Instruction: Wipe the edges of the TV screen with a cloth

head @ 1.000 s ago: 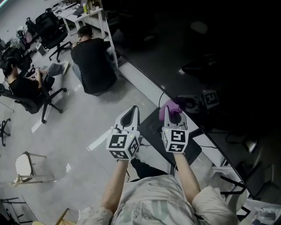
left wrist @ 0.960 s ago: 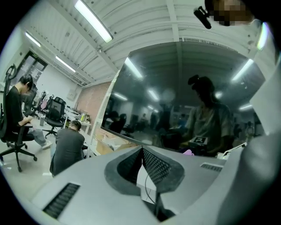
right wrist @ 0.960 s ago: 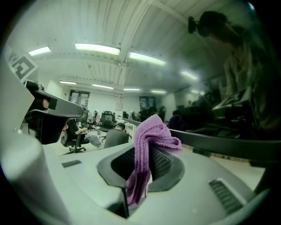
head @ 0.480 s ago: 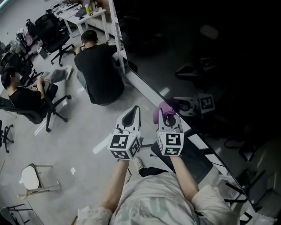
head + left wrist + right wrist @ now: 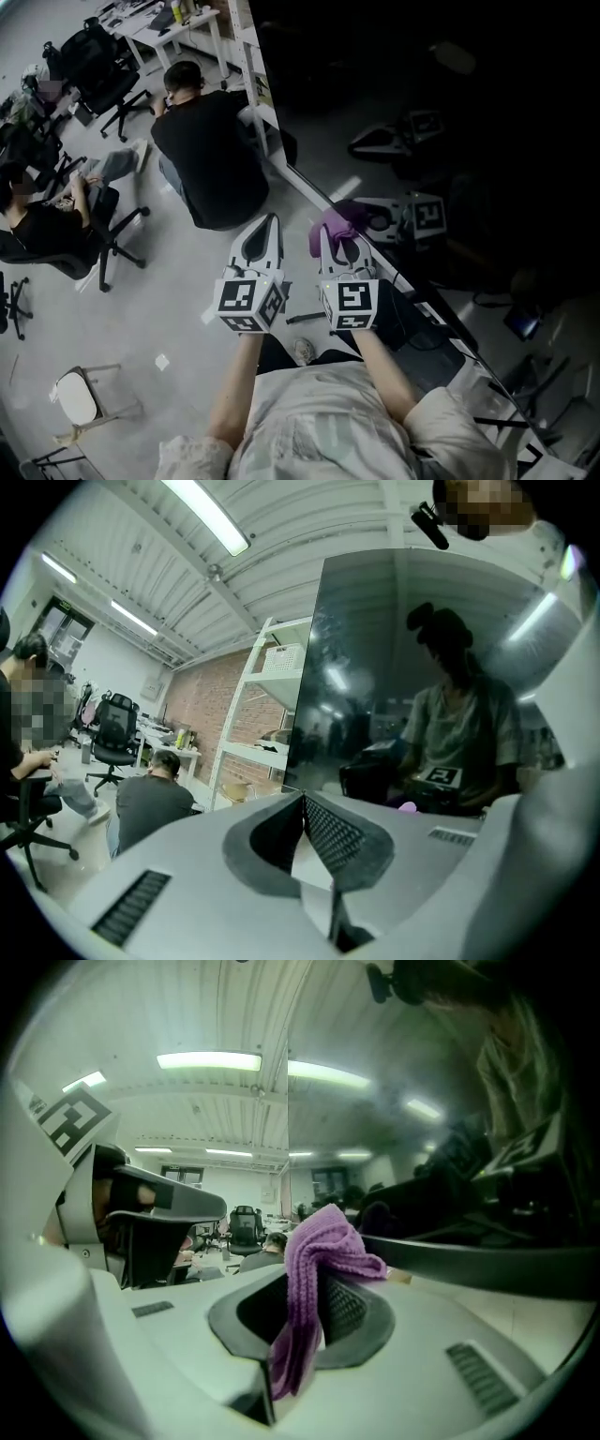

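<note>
Grey office floor spreads out beside the TV screen point(image 5: 487, 112), a huge glossy black panel whose pale lower edge point(image 5: 309, 187) runs slantwise away from the person holding the tools. Over the last second the right gripper point(image 5: 335, 228) has slid along that edge, away from the dark stand below the screen and toward the end where a crouching person point(image 5: 202, 150) sits, so a wiping pass along the bottom border looks to be under way, with much of the border still ahead. Its jaws are clamped on the cloth point(image 5: 330, 223), which sits right at the screen's lower edge; whether it actually presses on the strip cannot be told. That cloth is purple, soft and ribbed like knitwear, bunched into a rounded fold above the jaw tips with a limp tail hanging between them. The pads gripping it are dark and dimpled in a fine grid, set in smooth pale shells. Screen glass acts like a mirror, throwing back the marker cubes. Just off the screen's edge, on the floor side, the left gripper point(image 5: 266, 217) has kept pace, its jaws pressed together with nothing between them.
</note>
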The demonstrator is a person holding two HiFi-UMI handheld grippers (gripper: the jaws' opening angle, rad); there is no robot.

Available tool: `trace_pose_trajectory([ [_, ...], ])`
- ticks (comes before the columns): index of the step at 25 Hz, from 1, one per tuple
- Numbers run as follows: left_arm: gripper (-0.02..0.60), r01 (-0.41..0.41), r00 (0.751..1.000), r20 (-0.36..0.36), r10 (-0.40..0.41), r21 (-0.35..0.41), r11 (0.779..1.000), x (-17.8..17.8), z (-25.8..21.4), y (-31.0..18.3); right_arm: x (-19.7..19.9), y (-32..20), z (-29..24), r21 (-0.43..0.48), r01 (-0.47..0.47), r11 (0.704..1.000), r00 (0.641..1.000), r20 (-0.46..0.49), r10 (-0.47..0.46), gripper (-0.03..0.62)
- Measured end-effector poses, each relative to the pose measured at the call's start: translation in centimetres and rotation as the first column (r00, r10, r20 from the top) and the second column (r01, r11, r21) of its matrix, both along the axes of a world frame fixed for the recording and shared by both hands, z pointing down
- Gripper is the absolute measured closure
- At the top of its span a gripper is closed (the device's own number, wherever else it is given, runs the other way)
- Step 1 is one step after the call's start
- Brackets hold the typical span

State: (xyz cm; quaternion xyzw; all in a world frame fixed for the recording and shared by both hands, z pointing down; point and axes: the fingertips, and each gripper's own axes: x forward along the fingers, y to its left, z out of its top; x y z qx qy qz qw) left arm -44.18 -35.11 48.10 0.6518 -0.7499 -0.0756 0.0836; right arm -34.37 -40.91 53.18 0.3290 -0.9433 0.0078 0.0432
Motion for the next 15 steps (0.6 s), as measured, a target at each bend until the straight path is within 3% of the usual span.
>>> trace_pose_trajectory([
  [6,0.566,-0.065,0.998,0.011,0.065,0.051,0.997,-3.8,-0.3,-2.9,-3.4,-0.4,-0.7,0.005,0.015,1.000,0.999,0.038,-0.015,0.533],
  [10,0.566,-0.160,0.987,0.040,0.157,0.098,0.982,-5.3,-0.6,-5.5,-5.0,-1.1,-0.7,0.027,-0.063,0.998,0.997,0.037,0.062,0.533],
  [15,0.566,-0.304,0.951,0.086,0.296,0.113,0.946,-6.9,-0.6,-7.9,-6.8,-1.8,-0.5,0.024,-0.204,0.979,0.979,0.033,0.204,0.533],
])
